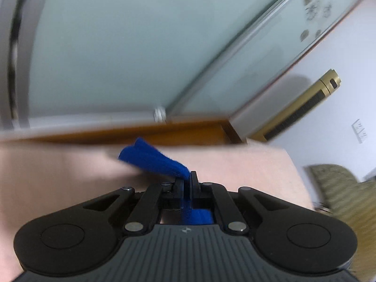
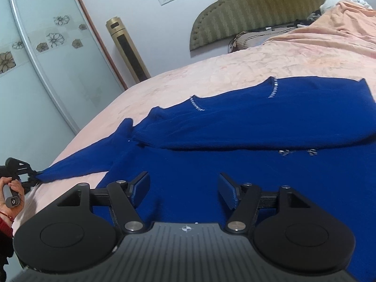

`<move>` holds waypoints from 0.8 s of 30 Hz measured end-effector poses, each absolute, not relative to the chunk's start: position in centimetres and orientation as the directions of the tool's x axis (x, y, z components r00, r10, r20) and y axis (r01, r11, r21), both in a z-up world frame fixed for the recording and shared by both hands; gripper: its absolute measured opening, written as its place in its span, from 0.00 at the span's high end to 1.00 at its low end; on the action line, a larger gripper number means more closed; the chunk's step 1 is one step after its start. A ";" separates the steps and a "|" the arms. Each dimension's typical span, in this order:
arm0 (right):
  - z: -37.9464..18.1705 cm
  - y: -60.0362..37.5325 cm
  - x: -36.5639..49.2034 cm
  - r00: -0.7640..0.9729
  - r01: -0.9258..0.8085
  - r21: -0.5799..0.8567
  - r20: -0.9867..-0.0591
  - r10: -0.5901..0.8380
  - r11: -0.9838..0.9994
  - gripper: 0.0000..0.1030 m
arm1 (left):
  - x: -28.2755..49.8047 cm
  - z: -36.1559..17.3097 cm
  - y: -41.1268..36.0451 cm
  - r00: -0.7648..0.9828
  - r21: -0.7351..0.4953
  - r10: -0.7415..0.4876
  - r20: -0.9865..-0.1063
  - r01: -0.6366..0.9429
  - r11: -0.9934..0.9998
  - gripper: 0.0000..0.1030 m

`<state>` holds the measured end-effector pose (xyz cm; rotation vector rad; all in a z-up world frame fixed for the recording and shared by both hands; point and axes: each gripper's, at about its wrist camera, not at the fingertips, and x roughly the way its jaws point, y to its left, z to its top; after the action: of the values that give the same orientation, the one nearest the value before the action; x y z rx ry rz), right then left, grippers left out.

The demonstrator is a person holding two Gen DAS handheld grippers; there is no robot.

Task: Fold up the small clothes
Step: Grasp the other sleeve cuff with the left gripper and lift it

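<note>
A dark blue knit sweater [image 2: 246, 127] lies spread on the pink bed [image 2: 211, 70], one sleeve folded across its body. Its other sleeve [image 2: 77, 169] stretches left off the body. My left gripper [image 1: 187, 179] is shut on that sleeve's cuff [image 1: 152, 159], which sticks up beyond the closed jaws; it also shows in the right wrist view [image 2: 25, 176] at the bed's left edge. My right gripper [image 2: 183, 189] is open and empty, hovering just over the sweater's lower body.
A green striped headboard [image 2: 258, 7] and rumpled pink blanket [image 2: 340, 28] are at the far end of the bed. A gold tower fan [image 2: 127, 49] and frosted sliding doors [image 2: 30, 75] stand to the left. A wooden edge [image 1: 141, 134] lies beyond the bed.
</note>
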<state>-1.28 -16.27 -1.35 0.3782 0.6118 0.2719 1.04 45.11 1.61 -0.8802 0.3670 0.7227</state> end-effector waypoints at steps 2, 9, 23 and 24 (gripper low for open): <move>-1.4 -17.1 -1.7 0.793 -0.120 0.424 -0.504 0.344 0.898 0.33 | 2.1 4.4 43.6 0.680 -0.489 0.511 -0.525 -0.733 0.473 0.96; -2.4 -20.9 -3.3 0.822 -0.020 0.479 -0.492 0.287 0.877 0.33 | 6.9 13.8 28.6 0.861 -0.234 0.443 -0.250 -0.497 0.835 0.96; -3.6 -27.7 -7.6 0.869 0.147 0.521 -0.474 0.142 0.841 0.33 | 10.0 9.3 -3.7 0.903 -0.010 -0.249 -0.350 0.262 0.965 0.96; -3.8 -28.1 -8.0 0.871 0.159 0.523 -0.474 0.131 0.837 0.33 | 10.1 8.4 -5.5 0.883 -0.007 -0.275 -0.381 0.295 0.956 0.96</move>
<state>-7.96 -28.10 -3.77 0.5851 0.5220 -0.0154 10.09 -5.48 8.39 0.0517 0.3891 -0.2967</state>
